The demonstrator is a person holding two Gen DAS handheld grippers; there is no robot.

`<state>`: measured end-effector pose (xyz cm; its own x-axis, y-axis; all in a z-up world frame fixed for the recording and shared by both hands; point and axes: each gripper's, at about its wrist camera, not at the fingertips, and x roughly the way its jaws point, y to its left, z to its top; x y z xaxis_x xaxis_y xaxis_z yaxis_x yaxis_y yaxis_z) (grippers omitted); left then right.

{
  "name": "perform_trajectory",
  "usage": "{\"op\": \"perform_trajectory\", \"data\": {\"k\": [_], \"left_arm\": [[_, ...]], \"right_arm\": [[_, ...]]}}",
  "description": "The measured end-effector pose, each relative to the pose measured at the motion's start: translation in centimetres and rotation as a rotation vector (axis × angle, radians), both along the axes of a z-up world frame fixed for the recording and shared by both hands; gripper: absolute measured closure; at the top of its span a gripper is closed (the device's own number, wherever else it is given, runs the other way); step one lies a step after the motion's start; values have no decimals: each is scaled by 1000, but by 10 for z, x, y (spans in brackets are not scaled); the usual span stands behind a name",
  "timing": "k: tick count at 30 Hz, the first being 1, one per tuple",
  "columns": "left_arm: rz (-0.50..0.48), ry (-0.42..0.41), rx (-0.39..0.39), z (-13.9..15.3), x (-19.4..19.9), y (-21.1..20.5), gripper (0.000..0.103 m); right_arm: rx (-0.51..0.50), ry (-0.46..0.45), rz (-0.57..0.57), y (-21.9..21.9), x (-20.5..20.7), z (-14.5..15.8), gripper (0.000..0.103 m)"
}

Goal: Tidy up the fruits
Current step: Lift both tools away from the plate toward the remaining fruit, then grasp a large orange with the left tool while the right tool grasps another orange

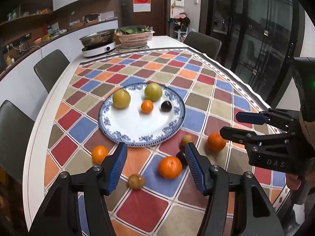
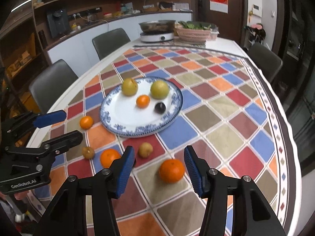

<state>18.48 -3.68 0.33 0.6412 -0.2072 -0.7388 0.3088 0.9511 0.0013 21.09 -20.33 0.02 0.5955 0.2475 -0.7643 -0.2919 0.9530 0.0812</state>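
"DAS" on right gripper [image 1: 230,124], "GenRobot.AI" on left gripper [image 2: 73,124], both spread

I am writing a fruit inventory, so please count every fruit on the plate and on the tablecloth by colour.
Round orange citrus fruits: 4
Large round yellow-green fruits: 2
Small round brownish-yellow fruits: 2
Small round dark purple fruits, one partly hidden: 2
Total: 10
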Motion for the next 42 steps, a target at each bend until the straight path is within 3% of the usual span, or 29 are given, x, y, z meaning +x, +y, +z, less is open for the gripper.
{"op": "perform_trajectory", "data": {"k": [17,30,42], "left_arm": [[-104,137,52,-50,5,-10,42],[-134,162,51,-72,19,-14,44],[-141,192,-3,-79,26,-14,59]], "right_arm": [[-15,130,-44,-7,2,-46,50],[-35,172,-50,-7,13,-68,50],[-23,194,-39,-4,23,-78,51]]}}
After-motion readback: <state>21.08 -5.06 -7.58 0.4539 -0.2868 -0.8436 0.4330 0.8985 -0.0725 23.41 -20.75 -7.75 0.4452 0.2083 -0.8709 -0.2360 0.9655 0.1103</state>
